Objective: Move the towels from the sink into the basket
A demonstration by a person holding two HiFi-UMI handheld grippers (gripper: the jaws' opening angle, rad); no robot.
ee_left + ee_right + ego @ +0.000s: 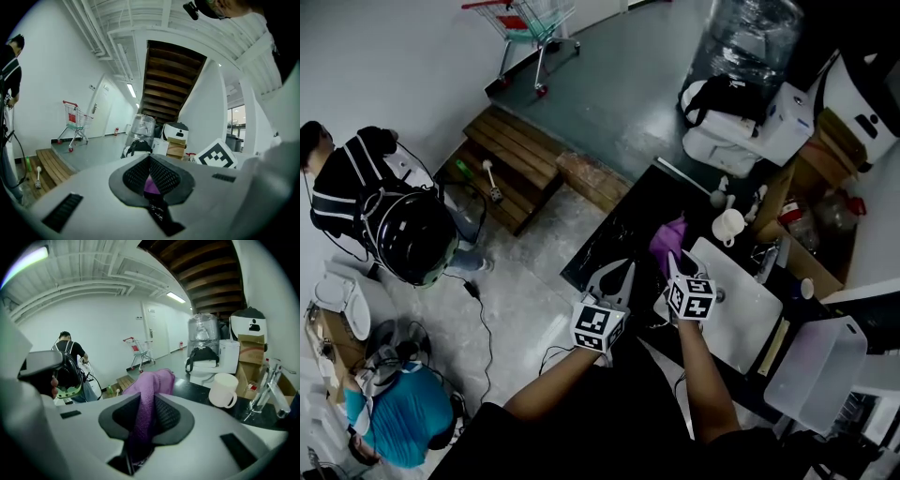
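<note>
A purple towel (667, 238) hangs over the black counter (605, 246), just left of the white sink (745, 309). My right gripper (672, 261) is shut on it. In the right gripper view the towel (152, 380) runs up between the dark pads (171, 416) and bunches above my right gripper (146, 401). To its left, my left gripper (616, 270) hovers over the counter, apart from the towel. In its own view my left gripper (150, 159) has its tips together. A purple sliver (151, 185) shows in the gap behind them, and I cannot tell whether it is pinched.
A white mug (728, 225) and a faucet (766, 262) stand behind the sink. A translucent plastic bin (816, 370) sits at the right. Two people (403, 230) are on the floor at the left, by wooden pallets (511, 164). A shopping cart (530, 23) stands farther back.
</note>
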